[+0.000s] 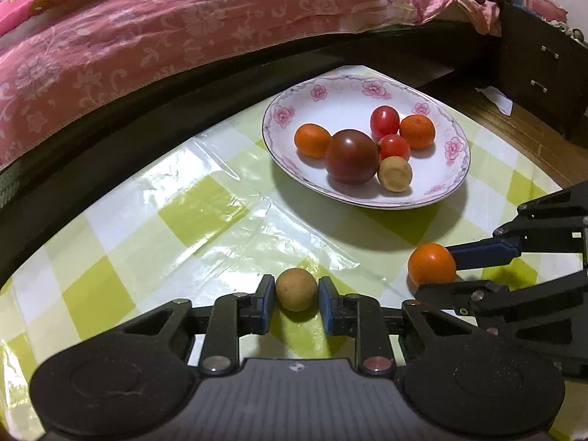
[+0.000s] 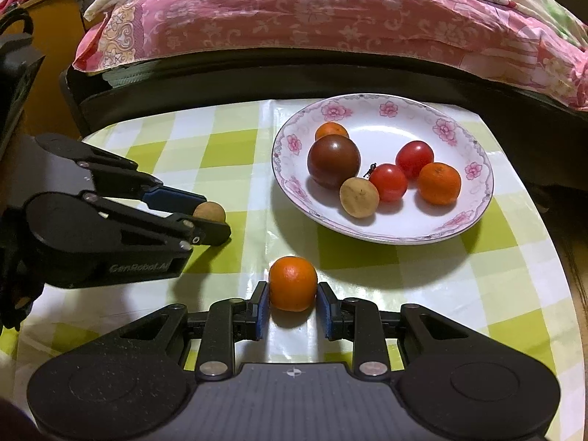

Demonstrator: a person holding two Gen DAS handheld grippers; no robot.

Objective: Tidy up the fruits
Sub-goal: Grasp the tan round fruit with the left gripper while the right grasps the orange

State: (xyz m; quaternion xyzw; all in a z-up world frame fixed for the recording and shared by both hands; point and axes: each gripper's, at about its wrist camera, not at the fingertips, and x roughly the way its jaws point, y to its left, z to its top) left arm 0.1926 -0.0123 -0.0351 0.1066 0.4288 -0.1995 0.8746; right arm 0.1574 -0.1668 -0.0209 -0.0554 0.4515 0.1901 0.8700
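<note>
A white flowered plate point(image 1: 341, 88) point(image 2: 371, 117) holds a dark tomato point(image 1: 351, 156), two red cherry tomatoes point(image 1: 384, 121), two small oranges point(image 1: 312, 140) and a tan longan point(image 1: 395, 173). My left gripper point(image 1: 297, 296) point(image 2: 211, 217) is shut on another tan longan point(image 1: 296, 289) point(image 2: 210, 212) at the tablecloth. My right gripper point(image 2: 293, 303) point(image 1: 435, 273) is shut on a small orange point(image 2: 293, 283) point(image 1: 431, 264), also at the tablecloth, to the right of the left one.
The table wears a glossy green and white checked cloth point(image 1: 183, 213) point(image 2: 228, 136). A bed with a pink cover point(image 1: 147, 36) point(image 2: 330, 11) runs along the far edge. A dark drawer cabinet point(image 1: 544, 70) stands at far right.
</note>
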